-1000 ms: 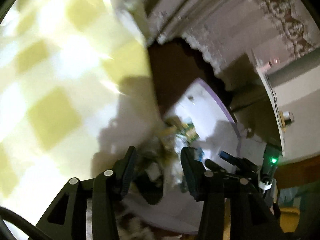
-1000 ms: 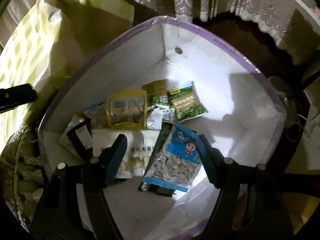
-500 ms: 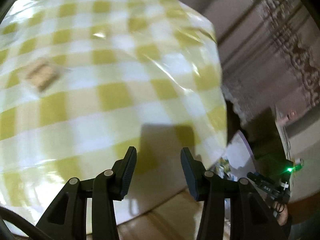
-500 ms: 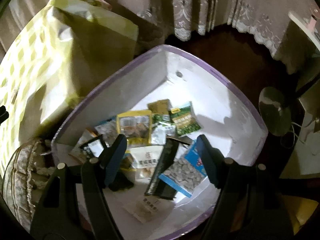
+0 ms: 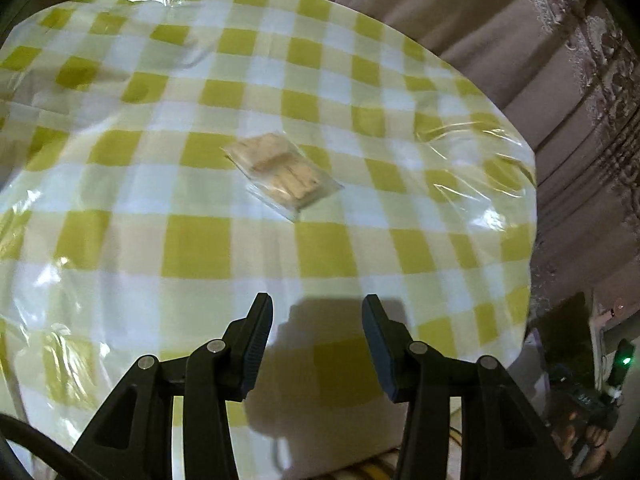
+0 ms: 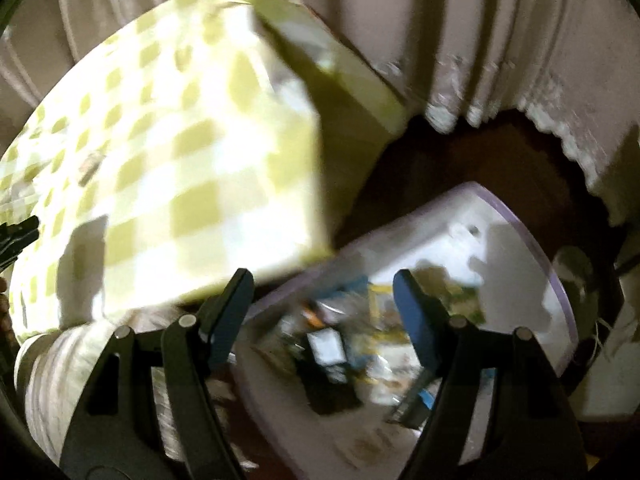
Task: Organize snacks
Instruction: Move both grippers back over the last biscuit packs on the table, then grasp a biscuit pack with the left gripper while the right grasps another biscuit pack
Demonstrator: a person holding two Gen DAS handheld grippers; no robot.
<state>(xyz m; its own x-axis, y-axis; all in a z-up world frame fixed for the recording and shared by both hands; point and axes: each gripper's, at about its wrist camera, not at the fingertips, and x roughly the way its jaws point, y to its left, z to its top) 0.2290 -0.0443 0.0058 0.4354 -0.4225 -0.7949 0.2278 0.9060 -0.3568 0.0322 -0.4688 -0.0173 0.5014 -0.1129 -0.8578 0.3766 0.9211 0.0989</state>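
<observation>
**Lone cracker packet lies slantwise on the checked table while the snack box sits below**

The left gripper [image 5: 316,344] hangs above a table [image 5: 120,240] covered in a yellow-and-white checked cloth under clear plastic. Its two fingers stand apart with nothing between them; only the cloth and the gripper's own shadow show in the gap. Ahead of it, near the middle of the tabletop and well apart from the fingertips, lies a clear packet of pale crackers [image 5: 280,170]. The packet lies flat. In the left wrist view its long axis runs on a slant from upper left to lower right, with the lower-right end nearer the table's right edge. Neither gripper touches it.

The right gripper [image 6: 322,300] is likewise spread, its fingers gripping nothing. Its view is blurred. It looks down on a white box with a purple rim [image 6: 556,280] standing on a dark floor beside the table's corner. Inside the box lies a jumble of snack packets [image 6: 340,344]; the blur leaves their kinds and directions unclear. Pale curtains [image 6: 480,40] with lace hems hang behind the table and box.

At the left edge of the right wrist view, the tip of the left gripper shows over the checked cloth.
</observation>
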